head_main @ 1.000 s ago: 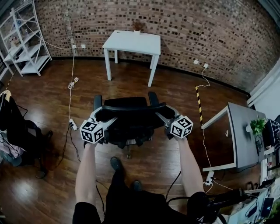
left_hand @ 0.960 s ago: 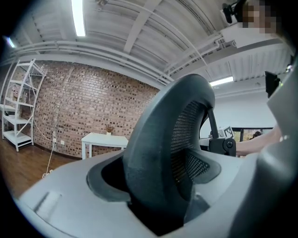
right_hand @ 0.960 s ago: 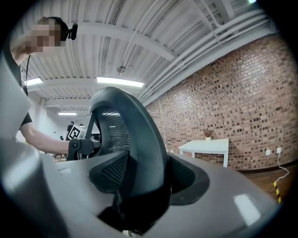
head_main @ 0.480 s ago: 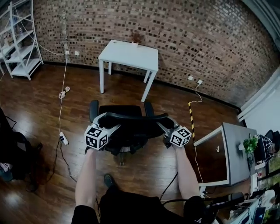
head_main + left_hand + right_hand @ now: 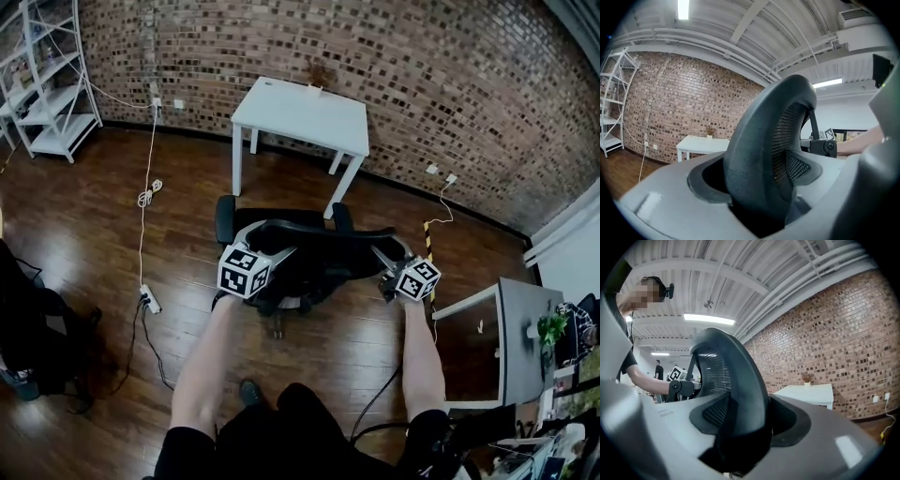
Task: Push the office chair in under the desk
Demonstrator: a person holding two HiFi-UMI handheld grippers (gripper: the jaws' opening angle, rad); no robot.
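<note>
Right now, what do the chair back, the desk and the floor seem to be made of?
Chair back: black mesh in a matte plastic-looking frame; weave visible. Desk: smooth white, perhaps painted wood or laminate. Floor: glossy brown planks, likely wood.

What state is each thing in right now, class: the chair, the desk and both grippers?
Black mesh office chair: upright, short of the desk, not yet under it.
White rectangular desk: standing, space beneath unoccupied.
Left gripper: shut on the chair's backrest, left side.
Right gripper: shut on the backrest, right side.

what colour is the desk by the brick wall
White, top and legs. The desk shows best in the head view.
</note>
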